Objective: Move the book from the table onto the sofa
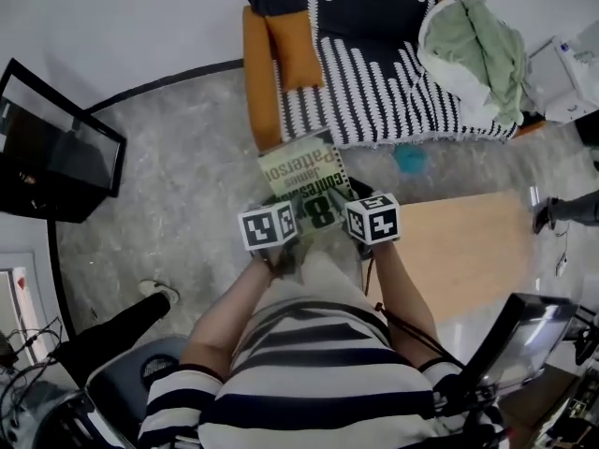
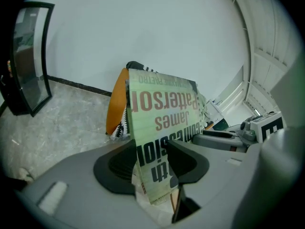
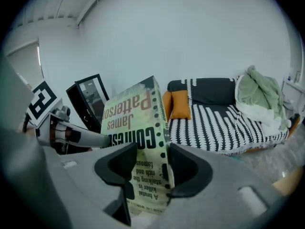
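grip: left gripper [image 2: 151, 159] and right gripper [image 3: 147, 168] both clamped on book [image 1: 301, 181], side by side on its near end | place: book juts ahead of my jaws, in the air; table [image 1: 459, 241] right of them; sofa [image 1: 374, 73] ahead | axis: long axis runs away from me toward sofa; cover up; lettering upside down

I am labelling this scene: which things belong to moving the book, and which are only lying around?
In the job: book, clamped by left gripper and right gripper; sofa; table.
Lying about: green blanket, orange cushion, black cabinet, teal object on the floor.
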Demonstrator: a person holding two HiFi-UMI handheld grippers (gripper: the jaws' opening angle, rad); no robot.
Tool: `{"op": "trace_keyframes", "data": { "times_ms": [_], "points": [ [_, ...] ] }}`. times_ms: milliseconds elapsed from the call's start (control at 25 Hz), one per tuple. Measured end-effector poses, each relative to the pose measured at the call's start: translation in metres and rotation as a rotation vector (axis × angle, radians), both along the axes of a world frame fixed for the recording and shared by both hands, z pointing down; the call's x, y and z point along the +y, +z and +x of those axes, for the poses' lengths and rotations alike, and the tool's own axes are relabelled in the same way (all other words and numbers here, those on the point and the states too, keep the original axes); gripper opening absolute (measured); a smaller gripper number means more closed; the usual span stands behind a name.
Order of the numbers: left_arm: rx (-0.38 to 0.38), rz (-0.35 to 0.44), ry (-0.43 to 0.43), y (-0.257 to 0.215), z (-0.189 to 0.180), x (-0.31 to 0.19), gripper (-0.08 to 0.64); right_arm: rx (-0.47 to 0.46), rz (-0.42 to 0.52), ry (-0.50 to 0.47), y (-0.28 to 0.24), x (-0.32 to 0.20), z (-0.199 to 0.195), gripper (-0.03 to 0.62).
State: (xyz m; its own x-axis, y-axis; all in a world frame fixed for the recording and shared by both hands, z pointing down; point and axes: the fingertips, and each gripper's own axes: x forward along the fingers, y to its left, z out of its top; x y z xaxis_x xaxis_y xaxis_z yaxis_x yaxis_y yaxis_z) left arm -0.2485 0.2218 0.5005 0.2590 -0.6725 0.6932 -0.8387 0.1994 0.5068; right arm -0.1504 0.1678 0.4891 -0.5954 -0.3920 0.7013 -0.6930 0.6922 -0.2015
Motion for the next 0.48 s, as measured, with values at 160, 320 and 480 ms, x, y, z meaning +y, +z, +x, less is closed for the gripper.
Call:
{"op": "trace_keyframes", "data": {
  "times_ms": [160,320,480],
  "points": [
    [-0.011,0.005,-0.004,0.0,0.006,-0.046,0.207,-0.011,0.005,0.001,0.001,-0.046,0.005,0.21],
    [-0.015,0.005,-0.007,0.003,0.007,-0.083,0.207,-0.017,0.003,-0.006,0.004,-0.083,0.008,0.21],
    [-0.013,-0.003,-0.008,0.005,0.016,-0.113,0.207,-0.018,-0.005,-0.007,0.006,-0.113,0.016,0.21]
  ]
}}
